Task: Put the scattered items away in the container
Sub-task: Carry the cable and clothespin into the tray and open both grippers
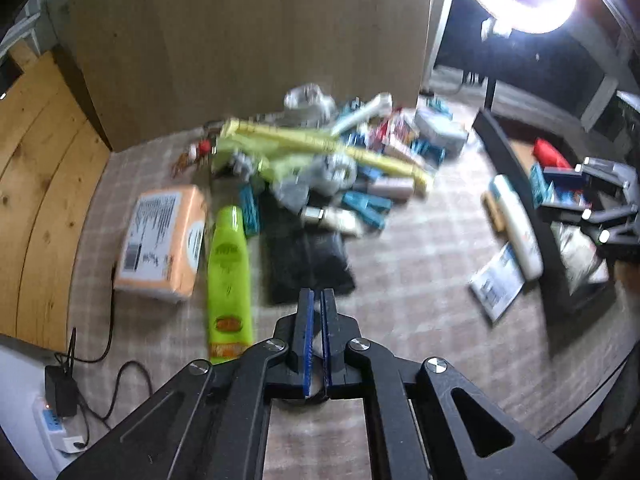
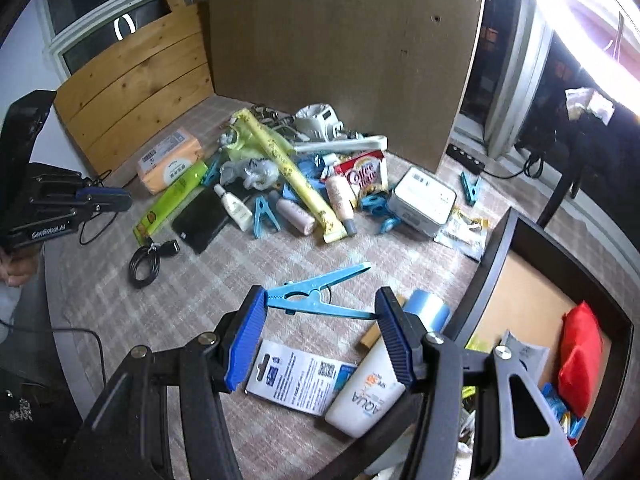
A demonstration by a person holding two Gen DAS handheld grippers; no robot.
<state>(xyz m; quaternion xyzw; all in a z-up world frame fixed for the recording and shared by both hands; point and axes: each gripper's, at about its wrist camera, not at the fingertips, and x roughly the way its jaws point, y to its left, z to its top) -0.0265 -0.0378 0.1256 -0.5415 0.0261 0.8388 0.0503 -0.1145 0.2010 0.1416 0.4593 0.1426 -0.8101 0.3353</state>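
Checked tablecloth (cluttered); blue clothespin

— How is the left gripper built?
— Black linkage arms are joined by round silver screws, and blue ribbed pads are set on the fingers; white lettering is printed on its body.

— And the right gripper?
— The same black frame, silver screws and blue ribbed pads are seen.

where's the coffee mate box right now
In the right wrist view, the Coffee mate box stands at the back of the pile, between the yellow tube and the white tin.
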